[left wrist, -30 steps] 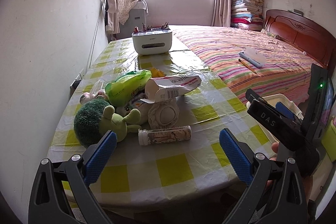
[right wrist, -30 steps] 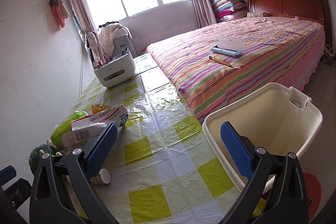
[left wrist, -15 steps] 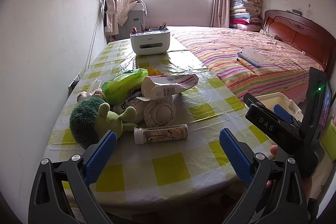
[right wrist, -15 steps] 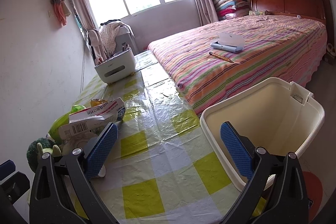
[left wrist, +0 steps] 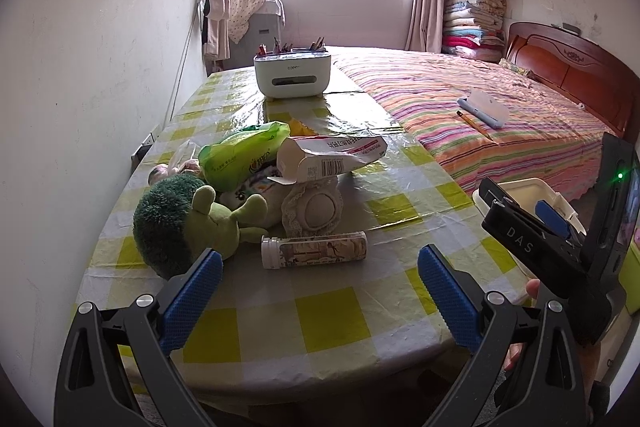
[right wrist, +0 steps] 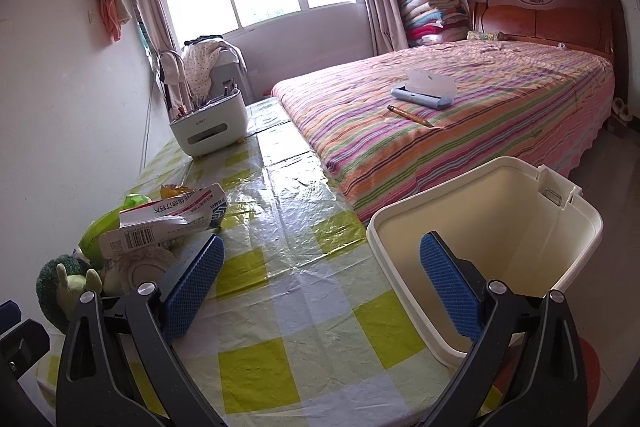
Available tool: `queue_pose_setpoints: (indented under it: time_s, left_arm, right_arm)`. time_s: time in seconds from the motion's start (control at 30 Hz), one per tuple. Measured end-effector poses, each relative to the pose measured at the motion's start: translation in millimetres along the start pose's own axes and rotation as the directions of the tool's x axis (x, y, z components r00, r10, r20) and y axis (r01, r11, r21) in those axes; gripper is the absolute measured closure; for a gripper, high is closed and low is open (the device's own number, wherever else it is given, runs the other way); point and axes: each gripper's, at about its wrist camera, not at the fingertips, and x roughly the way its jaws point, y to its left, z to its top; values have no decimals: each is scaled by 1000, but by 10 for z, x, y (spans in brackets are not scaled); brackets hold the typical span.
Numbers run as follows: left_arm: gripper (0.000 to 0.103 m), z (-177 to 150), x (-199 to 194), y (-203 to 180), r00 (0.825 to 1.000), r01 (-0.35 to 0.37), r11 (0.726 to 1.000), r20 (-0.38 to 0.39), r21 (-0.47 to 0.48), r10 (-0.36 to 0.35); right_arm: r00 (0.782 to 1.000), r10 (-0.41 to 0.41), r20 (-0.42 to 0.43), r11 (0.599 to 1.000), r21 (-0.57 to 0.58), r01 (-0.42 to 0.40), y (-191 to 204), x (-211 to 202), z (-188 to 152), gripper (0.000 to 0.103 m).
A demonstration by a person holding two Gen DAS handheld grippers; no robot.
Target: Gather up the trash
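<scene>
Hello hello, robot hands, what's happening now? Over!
Left gripper open, empty. Right gripper open, empty. Cylindrical printed bottle lying untouched on checked table. Cream plastic bin waiting; nothing blocking.

my fingers (left wrist: 447, 295): rough blue rubber pads | surface (left wrist: 332, 311): glossy crinkled plastic cover | bin (right wrist: 520, 211): smooth cream plastic | toy (left wrist: 176, 223): fuzzy plush

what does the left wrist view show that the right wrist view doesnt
Only the left wrist view shows the small bottle lying on its side, with the open left hand-held gripper pointed at it, and the right hand-held gripper from outside.

Only the right wrist view shows the inside of the cream bin, which looks empty.

Both show the torn carton, green bag, plush toy, white organiser, checked table and bed.
</scene>
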Motion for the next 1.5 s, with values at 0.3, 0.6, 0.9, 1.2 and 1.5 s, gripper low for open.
queue_pose_setpoints:
  time_s: [0.3,0.6,0.9,1.2,1.5]
  left_arm:
    - [8,-20,19,50,1000,-1,1000,-3,-3,1]
    - [8,-29,64,124,1000,-13,1000,-13,-17,13]
    - [8,-13,67,244,999,-41,999,-10,-35,41]
    - [8,-18,73,401,997,-75,996,-15,-57,75]
    - [8,-26,139,745,996,-77,987,-59,-140,70]
  right_arm:
    - [1000,-3,-1,1000,-6,3,30,3,-11,6]
    - [1000,-2,-5,1000,-21,2,49,8,-20,6]
    - [1000,10,-13,1000,-24,-11,54,5,-26,6]
    - [999,29,-23,999,-30,-30,74,23,-40,6]
    - [974,214,-68,972,-81,-219,237,42,-60,6]
